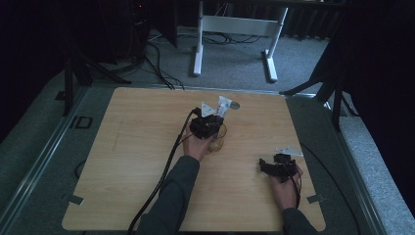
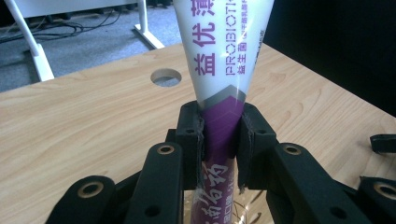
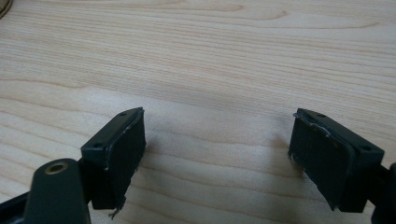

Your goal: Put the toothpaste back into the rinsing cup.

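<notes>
- Right gripper [image 3: 217, 154]: jaws stand wide apart with nothing between them, just bare wood of the counter [image 3: 210, 60] beneath. In the high view it sits at the near right of the counter, well apart from the work, idle.
- Left gripper [image 2: 219, 140]: clamped on a toothpaste tube [image 2: 219, 60]; pads press the purple band near the tube's lower part, tube upright, flat crimped end up.
- In the high view the left gripper [image 1: 208, 125] holds the tube over a clear glass cup [image 1: 218, 142] at mid-counter; the tube's lower end appears to go down into the cup, and a glassy glint shows below the jaws in the left gripper view.
- Progress, my read: tube is picked up and brought to the cup, likely partly in; left to do is lowering fully, releasing and pulling the gripper away. Cannot tell if the tube touches the cup bottom.
- Writing on tube: "PROBIOTI…" in purple, cut off at the edge, large purple Chinese characters "益优", smaller "益生菌" beside it; white characters on the purple band, partly hidden by the jaws.
- Far: round cable hole [image 2: 166, 77] in the counter behind the tube, white desk legs [image 1: 198, 49] on grey carpet beyond.
</notes>
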Demonstrator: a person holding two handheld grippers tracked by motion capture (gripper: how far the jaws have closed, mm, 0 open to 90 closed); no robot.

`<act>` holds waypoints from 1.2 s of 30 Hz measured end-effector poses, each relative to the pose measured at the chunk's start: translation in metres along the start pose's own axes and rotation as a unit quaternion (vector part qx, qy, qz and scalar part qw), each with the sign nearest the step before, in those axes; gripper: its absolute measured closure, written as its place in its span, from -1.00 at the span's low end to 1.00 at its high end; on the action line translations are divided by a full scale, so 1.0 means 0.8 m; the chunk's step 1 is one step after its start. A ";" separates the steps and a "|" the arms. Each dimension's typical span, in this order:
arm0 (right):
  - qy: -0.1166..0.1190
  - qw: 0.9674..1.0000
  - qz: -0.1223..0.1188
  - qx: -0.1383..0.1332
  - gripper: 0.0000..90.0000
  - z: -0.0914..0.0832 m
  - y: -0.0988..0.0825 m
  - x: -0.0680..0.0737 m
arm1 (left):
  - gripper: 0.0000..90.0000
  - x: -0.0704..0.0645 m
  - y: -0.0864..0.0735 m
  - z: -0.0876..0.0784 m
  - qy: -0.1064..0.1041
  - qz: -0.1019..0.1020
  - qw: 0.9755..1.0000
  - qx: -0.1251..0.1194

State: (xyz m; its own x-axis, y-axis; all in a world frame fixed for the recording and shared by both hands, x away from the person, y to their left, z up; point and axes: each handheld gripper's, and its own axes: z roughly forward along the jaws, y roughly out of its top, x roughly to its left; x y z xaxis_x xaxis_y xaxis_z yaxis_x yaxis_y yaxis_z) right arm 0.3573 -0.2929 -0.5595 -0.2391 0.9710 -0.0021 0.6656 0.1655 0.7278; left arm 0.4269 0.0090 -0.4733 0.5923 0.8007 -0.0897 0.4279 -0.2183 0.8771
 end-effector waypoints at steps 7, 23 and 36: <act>0.000 1.000 0.000 0.000 -0.59 0.000 0.000 0.000 | 0.60 -0.002 -0.011 0.004 0.005 0.007 1.000 0.014; 0.000 1.000 -0.001 0.000 -0.59 0.000 0.000 0.000 | 0.06 -0.002 -0.019 -0.014 0.019 0.013 1.000 -0.009; 0.001 1.000 -0.001 0.000 -0.59 0.000 0.000 0.000 | -0.29 0.016 -0.009 -0.052 0.109 0.040 0.993 -0.027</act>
State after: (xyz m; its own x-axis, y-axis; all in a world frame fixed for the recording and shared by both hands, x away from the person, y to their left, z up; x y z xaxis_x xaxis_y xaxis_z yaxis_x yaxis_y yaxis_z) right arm 0.3572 -0.2930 -0.5596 -0.2416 0.9704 -0.0033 0.6646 0.1679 0.7281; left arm 0.4029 0.0442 -0.4614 0.4583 0.8852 0.0806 0.3443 -0.2604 0.9020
